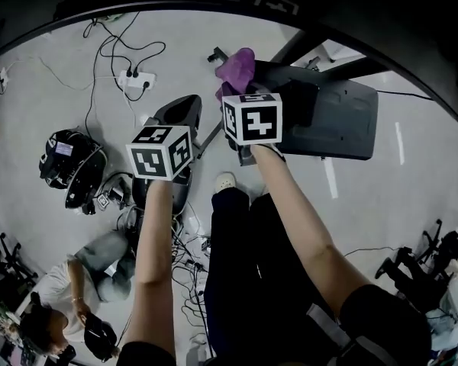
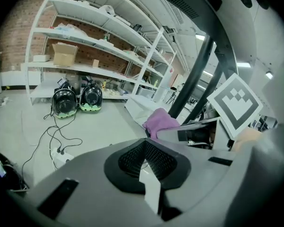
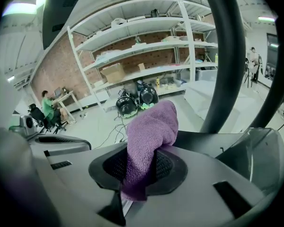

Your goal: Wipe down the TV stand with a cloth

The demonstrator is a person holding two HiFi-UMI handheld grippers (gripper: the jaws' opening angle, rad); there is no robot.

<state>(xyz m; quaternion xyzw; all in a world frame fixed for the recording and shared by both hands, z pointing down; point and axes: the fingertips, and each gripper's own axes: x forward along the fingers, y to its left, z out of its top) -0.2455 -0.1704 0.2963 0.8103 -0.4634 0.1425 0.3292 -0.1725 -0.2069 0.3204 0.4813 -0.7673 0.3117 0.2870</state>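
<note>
Left of the TV stand [image 1: 343,117], over the floor [image 1: 53,105]: left gripper [image 2: 146,162], jaws pressed together, nothing between. At the stand's left end: right gripper [image 3: 139,169], jaws clamped on a purple cloth [image 3: 149,131], bunched upward, close by the stand's dark base.

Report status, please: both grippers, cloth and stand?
Left gripper shut, empty. Right gripper shut on purple cloth. Cloth at TV stand base, contact unclear. Nothing blocking seen.

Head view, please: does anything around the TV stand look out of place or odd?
Only floor clutter: loose cables tangle beside the person's shoe, a likely trip hazard. The cloth sits clamped in the right gripper.
</note>
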